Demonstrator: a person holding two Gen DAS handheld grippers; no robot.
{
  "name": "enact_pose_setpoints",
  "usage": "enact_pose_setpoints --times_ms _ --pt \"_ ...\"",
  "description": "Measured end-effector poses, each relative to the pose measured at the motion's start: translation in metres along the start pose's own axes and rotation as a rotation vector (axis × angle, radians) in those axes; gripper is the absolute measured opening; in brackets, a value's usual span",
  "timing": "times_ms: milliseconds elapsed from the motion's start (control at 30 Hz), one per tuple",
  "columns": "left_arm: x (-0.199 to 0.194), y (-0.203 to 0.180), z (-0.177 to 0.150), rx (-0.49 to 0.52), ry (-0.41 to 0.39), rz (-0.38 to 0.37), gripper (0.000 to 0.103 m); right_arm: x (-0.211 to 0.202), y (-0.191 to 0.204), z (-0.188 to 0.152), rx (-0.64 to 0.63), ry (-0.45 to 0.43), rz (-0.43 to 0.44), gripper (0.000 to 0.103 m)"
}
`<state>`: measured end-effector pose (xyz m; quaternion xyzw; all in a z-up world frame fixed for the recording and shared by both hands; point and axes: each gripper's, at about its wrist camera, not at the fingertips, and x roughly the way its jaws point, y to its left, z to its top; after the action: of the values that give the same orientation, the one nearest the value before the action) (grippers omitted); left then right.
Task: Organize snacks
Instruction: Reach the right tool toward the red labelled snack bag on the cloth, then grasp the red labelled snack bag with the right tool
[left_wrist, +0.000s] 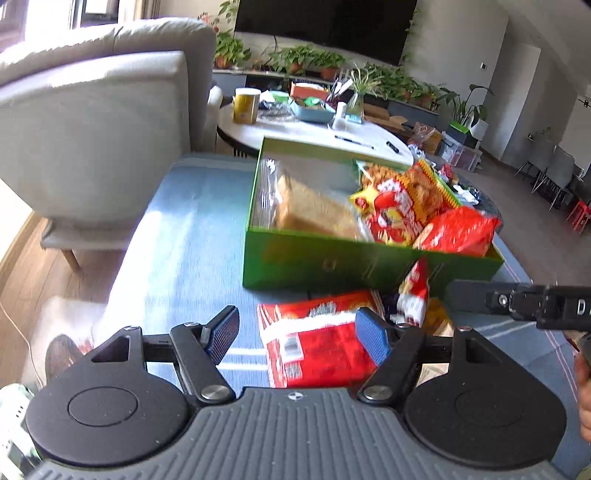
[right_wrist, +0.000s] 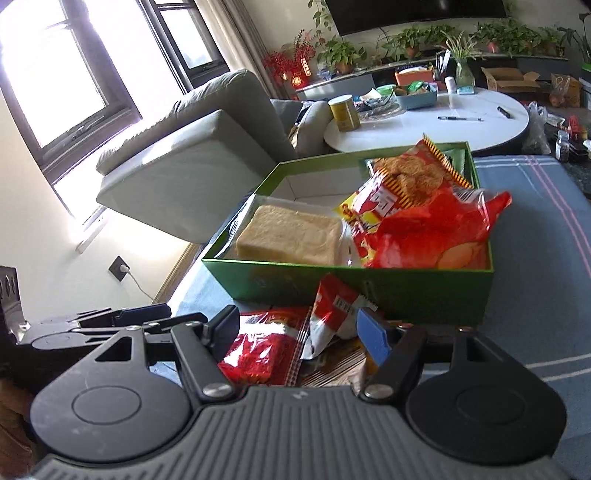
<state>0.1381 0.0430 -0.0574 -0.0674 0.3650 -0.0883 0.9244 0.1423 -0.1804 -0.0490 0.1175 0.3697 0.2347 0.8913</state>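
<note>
A green box (left_wrist: 314, 262) (right_wrist: 424, 291) stands on a blue striped cloth. It holds a bagged bread loaf (left_wrist: 317, 210) (right_wrist: 291, 236), a red-yellow snack bag (left_wrist: 399, 206) (right_wrist: 399, 184) and a red chip bag (left_wrist: 458, 229) (right_wrist: 436, 232). In front of the box lie a flat red packet (left_wrist: 317, 343) (right_wrist: 266, 347) and a small red-white packet (left_wrist: 413, 295) (right_wrist: 336, 314). My left gripper (left_wrist: 297, 334) is open above the flat red packet. My right gripper (right_wrist: 297, 332) is open over the loose packets and shows in the left wrist view (left_wrist: 524, 302).
A grey sofa (left_wrist: 92, 122) (right_wrist: 192, 155) stands to the left. A white round table (left_wrist: 314, 129) (right_wrist: 443, 118) with a yellow can (left_wrist: 245, 105) (right_wrist: 345, 112) and clutter is behind the box. Plants line the far wall.
</note>
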Motion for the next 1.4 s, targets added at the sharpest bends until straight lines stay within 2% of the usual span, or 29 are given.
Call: enact_pose_setpoints --times_ms 367,533,733,967,1133,1400 --pt "0.016 0.007 -0.025 -0.005 0.084 -0.057 0.067 0.029 0.014 -0.009 0.126 0.106 0.067 0.078" --pt "0.022 0.007 -0.027 -0.005 0.090 -0.080 0.067 0.045 0.020 -0.013 0.149 0.151 0.056 0.078" --pt "0.028 0.008 -0.024 -0.020 0.086 -0.095 0.067 0.059 0.027 -0.014 0.133 0.174 -0.004 0.078" --pt "0.036 0.005 -0.022 -0.024 0.087 -0.109 0.073 0.070 0.028 -0.014 0.134 0.188 -0.026 0.078" --pt "0.034 0.000 -0.024 0.003 0.066 -0.125 0.073 0.072 0.032 -0.016 0.093 0.189 -0.024 0.060" --pt "0.006 -0.007 -0.025 0.041 -0.006 -0.137 0.072 0.057 0.039 -0.016 0.078 0.166 0.020 0.058"
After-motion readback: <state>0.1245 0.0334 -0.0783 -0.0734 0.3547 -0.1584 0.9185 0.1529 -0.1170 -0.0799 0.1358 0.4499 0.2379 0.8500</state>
